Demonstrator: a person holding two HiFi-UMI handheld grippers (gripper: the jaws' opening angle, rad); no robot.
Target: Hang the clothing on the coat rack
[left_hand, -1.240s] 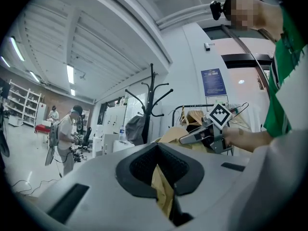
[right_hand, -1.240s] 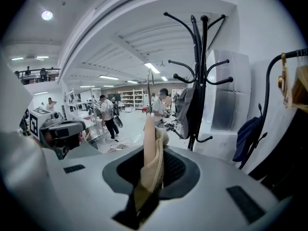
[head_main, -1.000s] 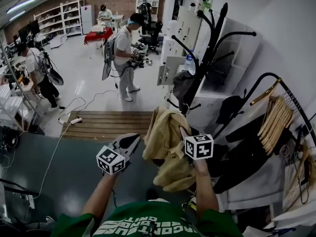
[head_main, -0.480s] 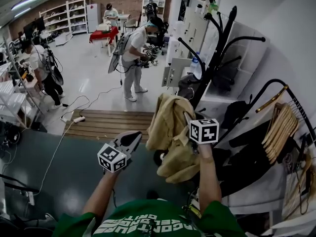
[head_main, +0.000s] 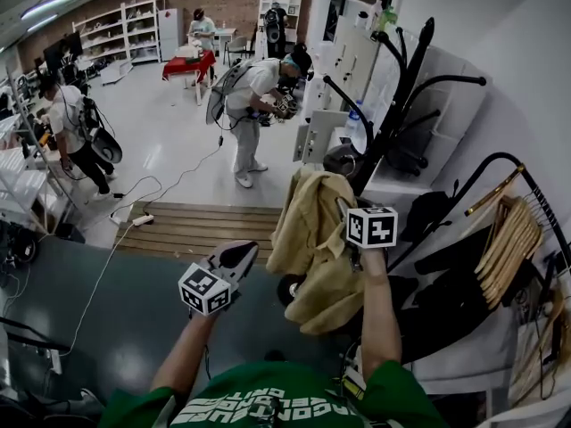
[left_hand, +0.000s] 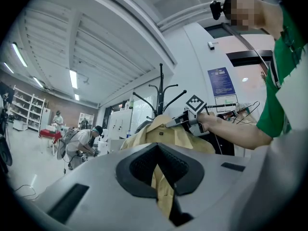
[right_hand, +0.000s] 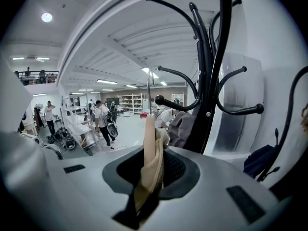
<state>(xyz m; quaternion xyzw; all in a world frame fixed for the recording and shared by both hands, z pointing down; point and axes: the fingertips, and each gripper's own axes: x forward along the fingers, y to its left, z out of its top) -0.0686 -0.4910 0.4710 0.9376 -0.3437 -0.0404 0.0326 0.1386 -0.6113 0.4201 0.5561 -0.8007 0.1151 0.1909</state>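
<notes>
Task's thing: a tan jacket (head_main: 312,248) hangs in the air at centre frame in the head view. It is lifted off everything, with its body drooping below the collar.
Right gripper (head_main: 342,210): its fingers pinch a fold of the jacket near the collar and carry the whole garment.
Left gripper (head_main: 241,255): lower left of the jacket and apart from it. Its fingers stand a narrow slit apart with nothing between them, and the jacket only shows through the slit from beyond.
Coat rack (head_main: 397,96): upper right of the head view, black and upright, just past the raised jacket. A grey garment (right_hand: 180,126) already drapes on its lower part.
Done: the jacket is picked up and brought near the rack.
Left: the collar touches no hook yet. A bare knobbed hook (right_hand: 161,101) juts out just above the pinched fold in the right gripper view. By my reading, what remains is to lift the collar over a hook, settle it there and let go.
</notes>
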